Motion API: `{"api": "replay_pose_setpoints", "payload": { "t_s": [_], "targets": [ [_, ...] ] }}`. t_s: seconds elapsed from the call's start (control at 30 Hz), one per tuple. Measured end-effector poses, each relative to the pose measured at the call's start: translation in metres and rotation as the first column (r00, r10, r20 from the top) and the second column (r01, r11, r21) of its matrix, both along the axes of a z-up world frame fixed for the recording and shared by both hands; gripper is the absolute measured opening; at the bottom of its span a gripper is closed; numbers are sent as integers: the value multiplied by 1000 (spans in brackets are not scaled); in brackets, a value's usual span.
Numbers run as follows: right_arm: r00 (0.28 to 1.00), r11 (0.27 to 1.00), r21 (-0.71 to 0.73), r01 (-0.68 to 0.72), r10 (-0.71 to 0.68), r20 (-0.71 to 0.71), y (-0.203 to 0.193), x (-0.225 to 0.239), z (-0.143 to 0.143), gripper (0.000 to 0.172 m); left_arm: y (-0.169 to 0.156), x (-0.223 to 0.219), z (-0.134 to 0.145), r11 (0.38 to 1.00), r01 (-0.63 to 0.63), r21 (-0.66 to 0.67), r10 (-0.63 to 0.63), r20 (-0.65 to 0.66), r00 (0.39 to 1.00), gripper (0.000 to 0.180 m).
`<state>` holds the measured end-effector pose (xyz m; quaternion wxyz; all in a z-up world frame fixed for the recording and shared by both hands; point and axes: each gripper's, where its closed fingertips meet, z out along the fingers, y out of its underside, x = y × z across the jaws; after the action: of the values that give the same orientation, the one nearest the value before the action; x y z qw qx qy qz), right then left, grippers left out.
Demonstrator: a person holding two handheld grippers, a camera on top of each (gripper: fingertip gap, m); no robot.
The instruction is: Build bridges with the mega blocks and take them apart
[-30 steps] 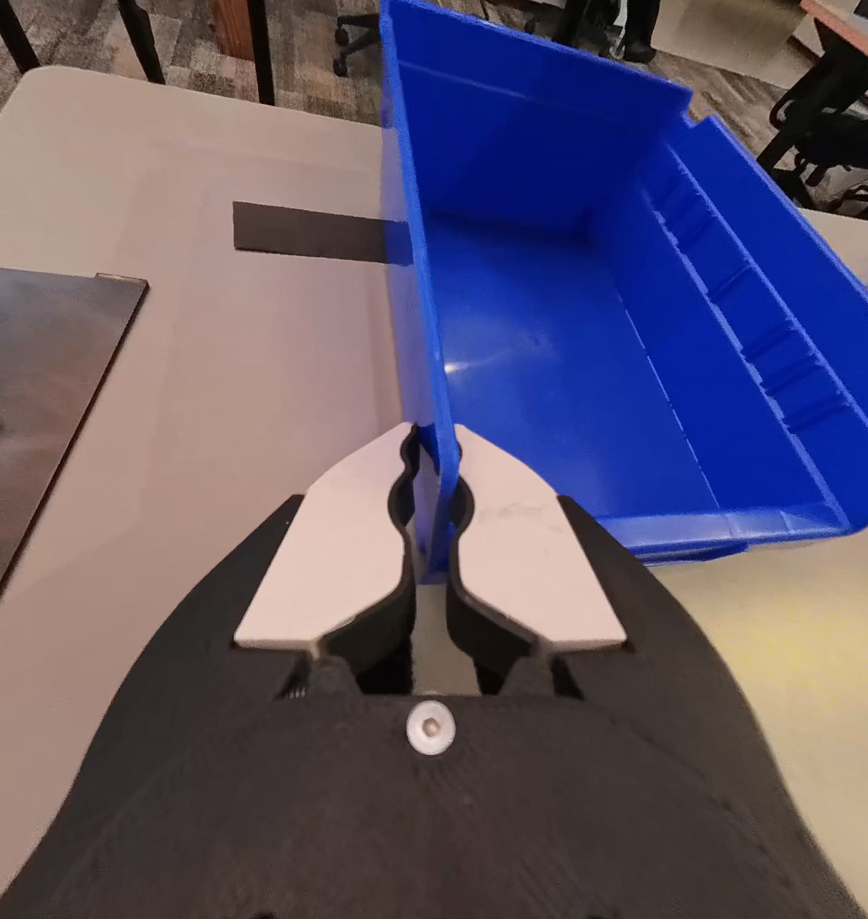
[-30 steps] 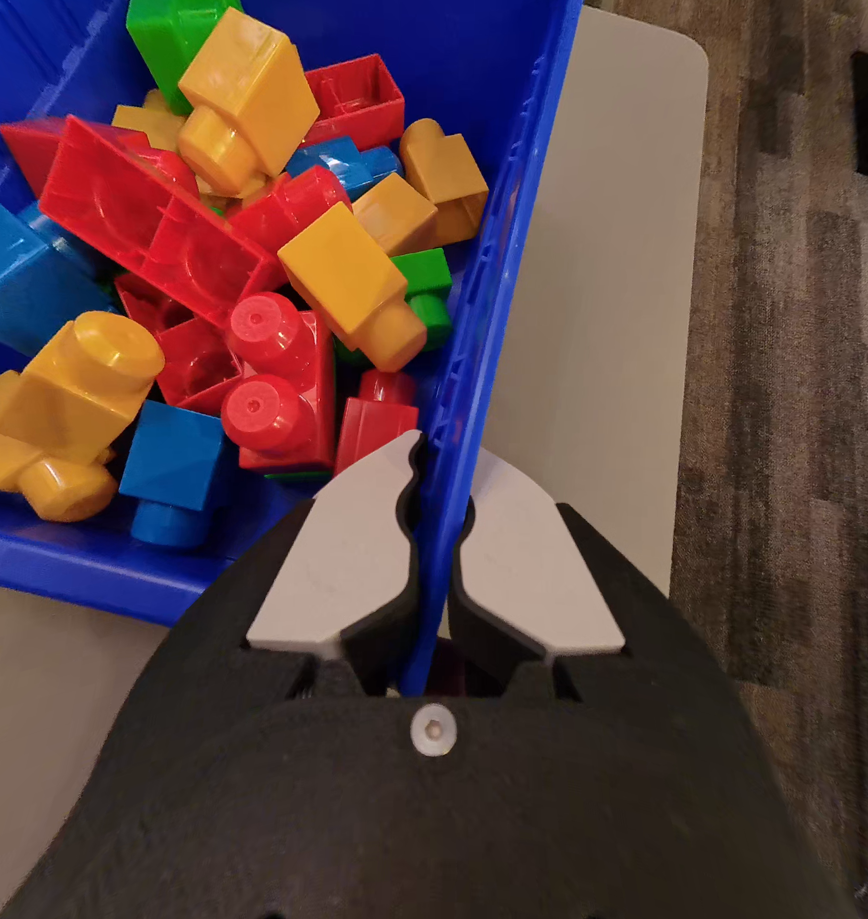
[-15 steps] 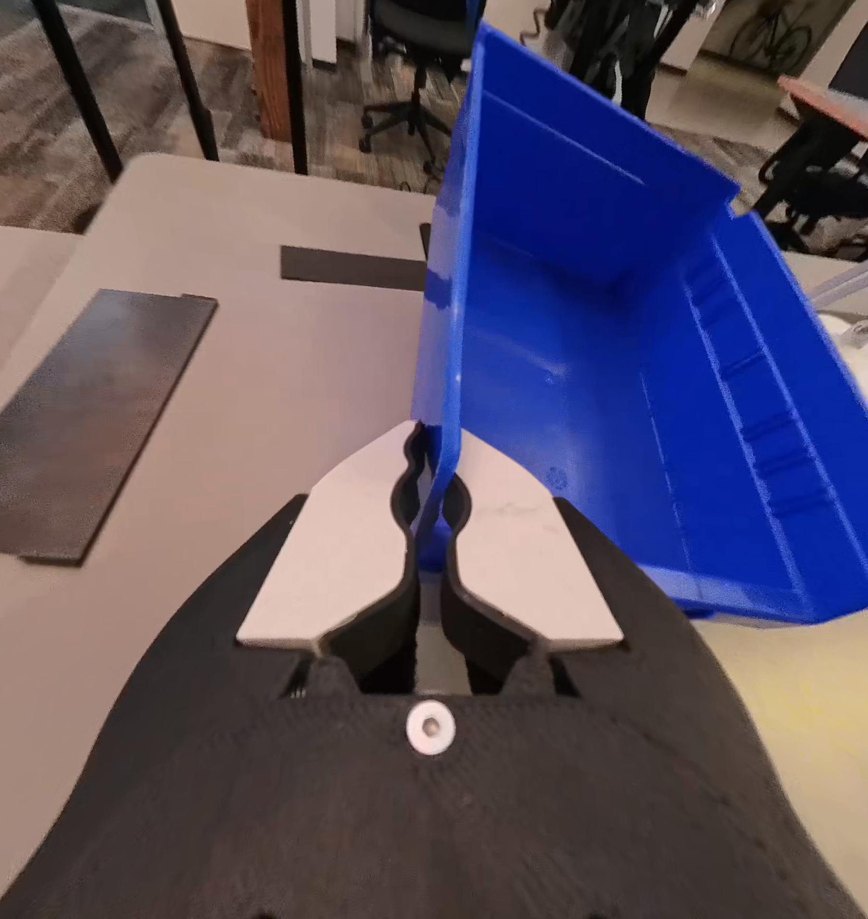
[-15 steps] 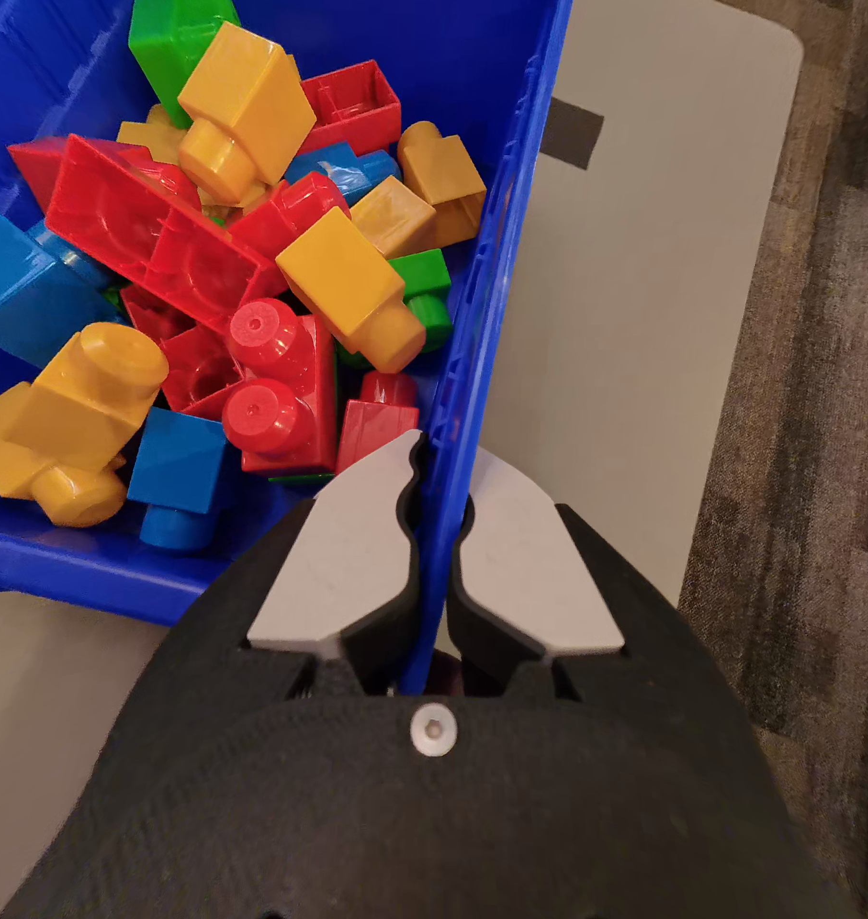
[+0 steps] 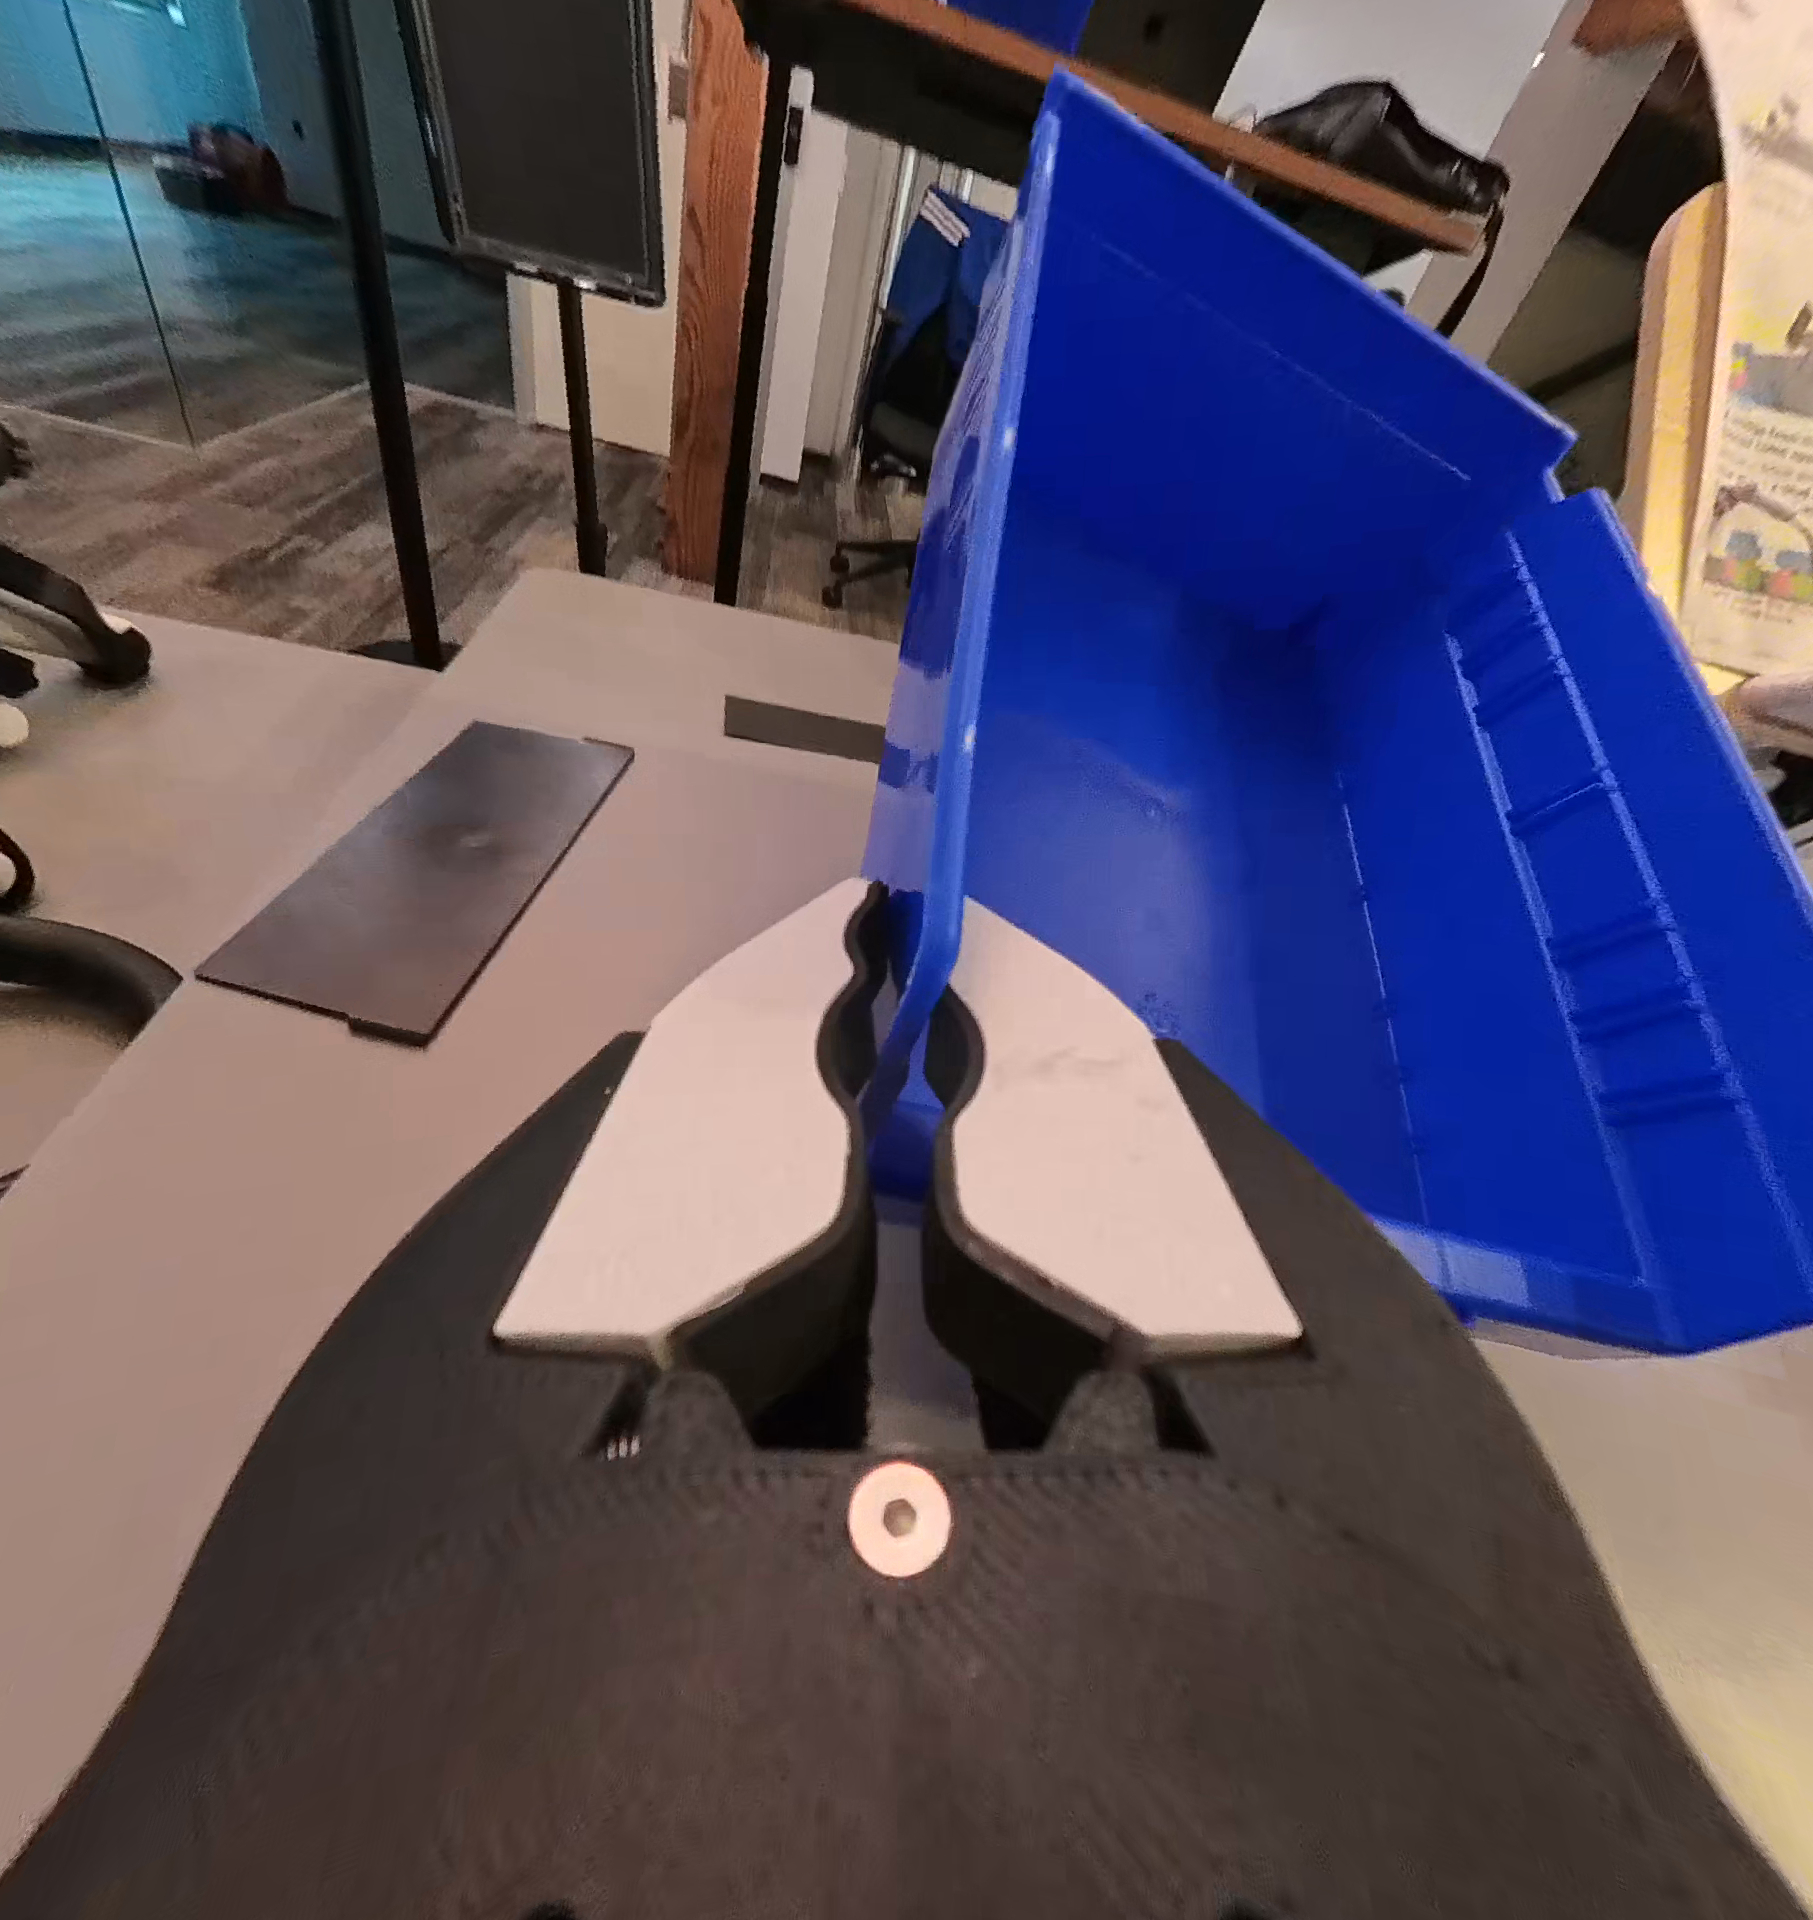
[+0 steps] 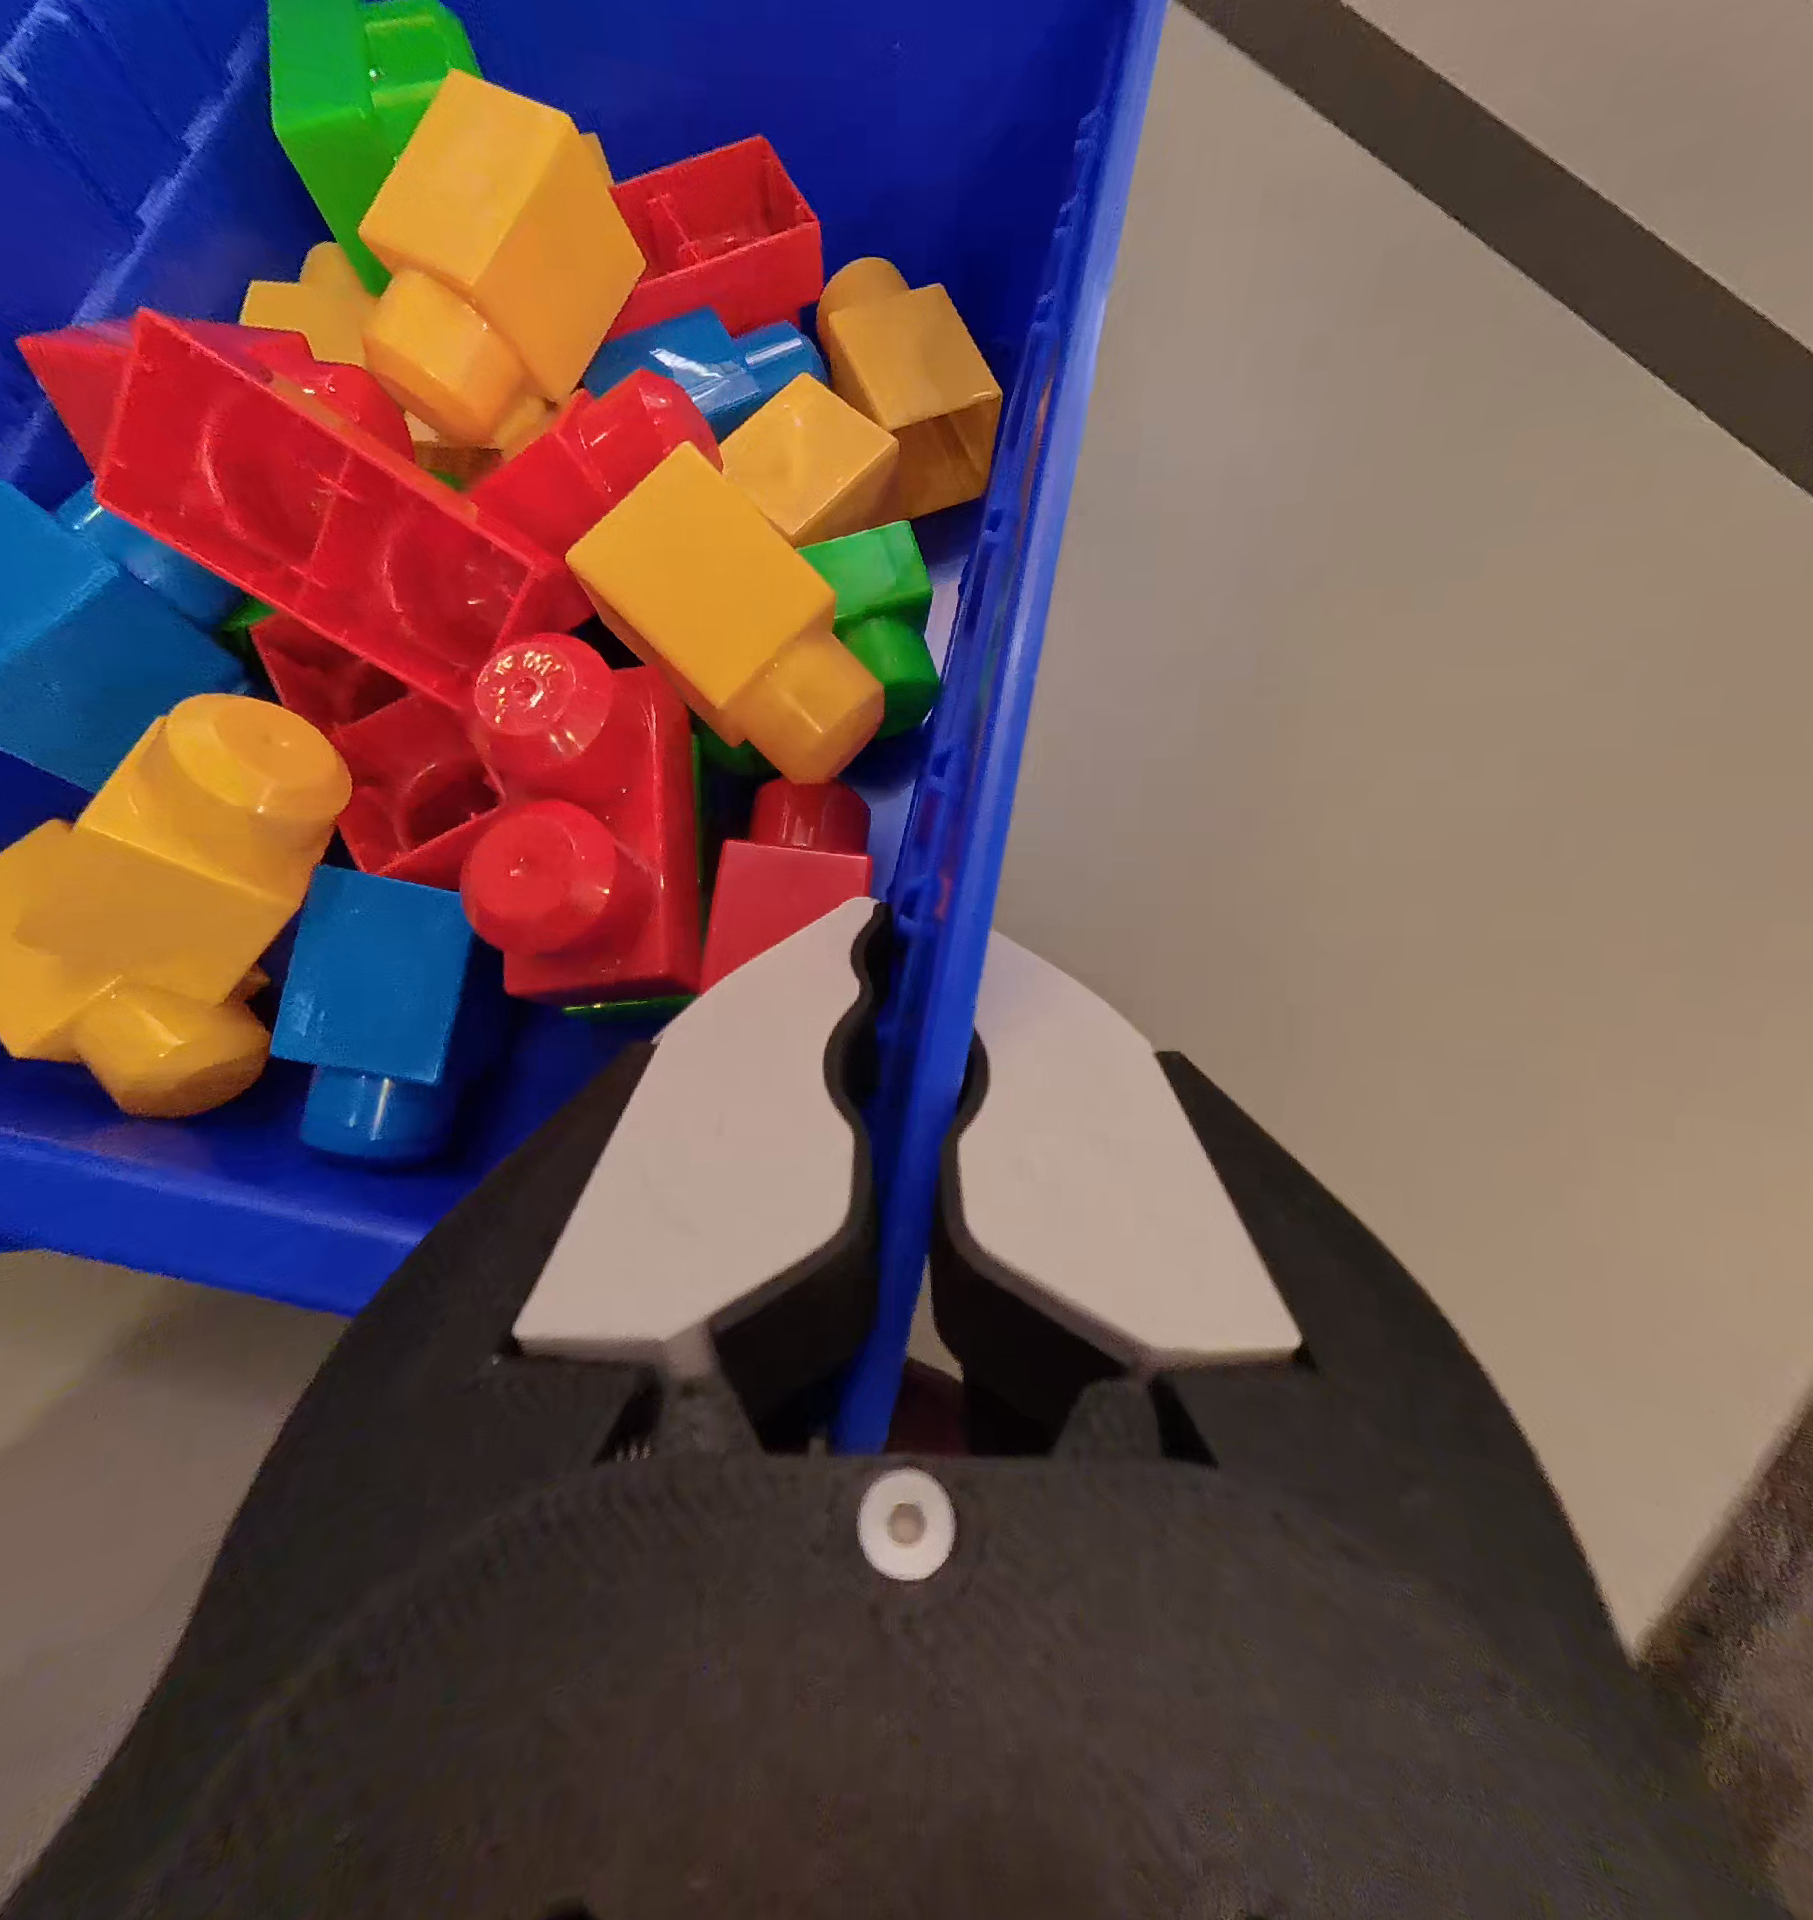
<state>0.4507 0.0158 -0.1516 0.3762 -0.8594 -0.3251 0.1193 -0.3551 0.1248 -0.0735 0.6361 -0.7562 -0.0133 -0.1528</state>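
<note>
Seen from the left wrist, the left gripper (image 5: 907, 997) was clamped on the side wall of a blue bin (image 5: 1245, 831), one pale finger (image 5: 715, 1122) outside the wall and the other inside, both pressing the thin plastic. The bin was tilted well up off the desk (image 5: 258, 1195), its far end raised, and the stretch of its floor visible here was bare. To its left, a dark flat panel (image 5: 414, 883) lay on the desk, and a strip of black tape (image 5: 798, 727) ran from beside the panel's far end to behind the bin wall. Seen from the right wrist, the right gripper (image 6: 917, 997) was likewise closed on the bin's wall (image 6: 995, 623), with its left finger (image 6: 715, 1132) inside the bin and the right one outside, pads against the wall. The mega blocks (image 6: 486, 644), red, yellow, blue and green, were heaped loose in the bin's near corner, against the near end wall and the gripped side. A red block (image 6: 777, 904) lay just beside the inner fingertip. The desk's edge and carpet (image 6: 1795, 1558) showed at right.
</note>
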Motion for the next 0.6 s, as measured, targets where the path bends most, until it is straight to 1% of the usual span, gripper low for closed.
{"api": "replay_pose_setpoints", "payload": {
  "t_s": [0.17,0.3,0.47,0.6],
  "targets": [
    [984,984,-7,-178,178,-8,-7,-70,0,6,-7,-8,11,998,-23,53,22,8,1000,5],
    [958,958,-11,-287,287,-17,2,-139,-1,6,-13,-13,19,996,-45,81,45,0,999,5],
    [926,926,-10,-377,377,-21,27,-231,-1,6,-32,-30,34,987,-107,122,107,5,994,5],
    [918,918,-15,-396,396,-27,51,-300,-2,6,-60,-58,47,960,-222,172,224,3,974,6]
  ]
}}
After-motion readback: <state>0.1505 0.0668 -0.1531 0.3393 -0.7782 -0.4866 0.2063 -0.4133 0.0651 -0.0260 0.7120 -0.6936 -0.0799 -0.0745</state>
